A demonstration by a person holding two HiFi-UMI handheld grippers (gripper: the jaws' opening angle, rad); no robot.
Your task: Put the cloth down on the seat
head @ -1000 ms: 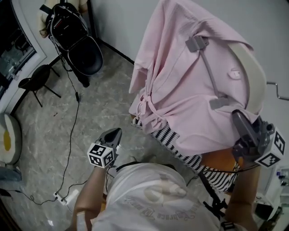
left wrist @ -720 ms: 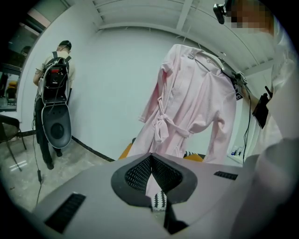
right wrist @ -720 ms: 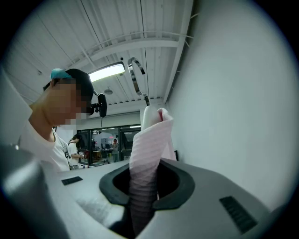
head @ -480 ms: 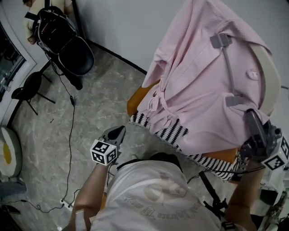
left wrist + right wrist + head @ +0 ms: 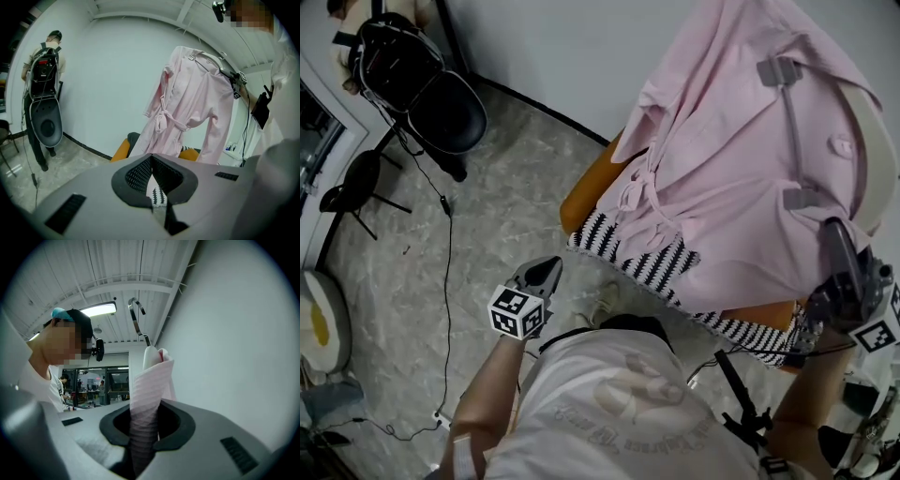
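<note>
Seat [image 5: 579, 199] mostly hidden under cloth [image 5: 731, 187], cloth's top cut off

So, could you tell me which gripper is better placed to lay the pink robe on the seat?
Right. The right gripper is shut on the pink robe, which hangs over the orange seat; the left gripper is shut, empty and off to the side.

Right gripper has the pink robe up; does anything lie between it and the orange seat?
Yes. A black-and-white striped fabric lies across the front of the orange seat, under the hem of the pink robe that hangs from the right gripper. Nothing else visible lies between them.
</note>
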